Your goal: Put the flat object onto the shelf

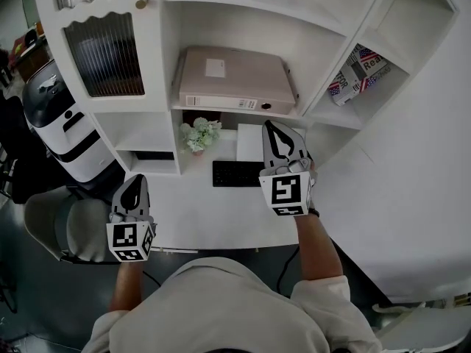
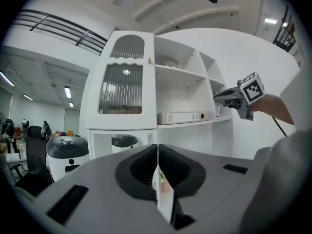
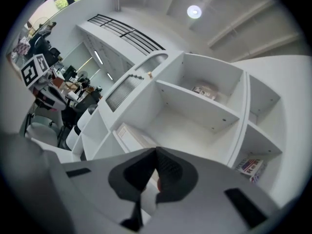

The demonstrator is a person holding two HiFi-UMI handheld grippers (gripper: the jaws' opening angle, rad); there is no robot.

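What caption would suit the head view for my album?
Left gripper and right gripper, both shut, hover over a white desk; a flat beige binder lies in the white shelf unit.

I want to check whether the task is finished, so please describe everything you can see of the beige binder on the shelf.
The binder is wide and flat, with a pale beige cover that looks like coated board. It is closed and lies flat on a white shelf, with its spine facing outward. A small white label sits on the top cover. The spine carries a white printed label and a dark round finger hole at its right end. Only the shelf touches it, and nothing lies on it.
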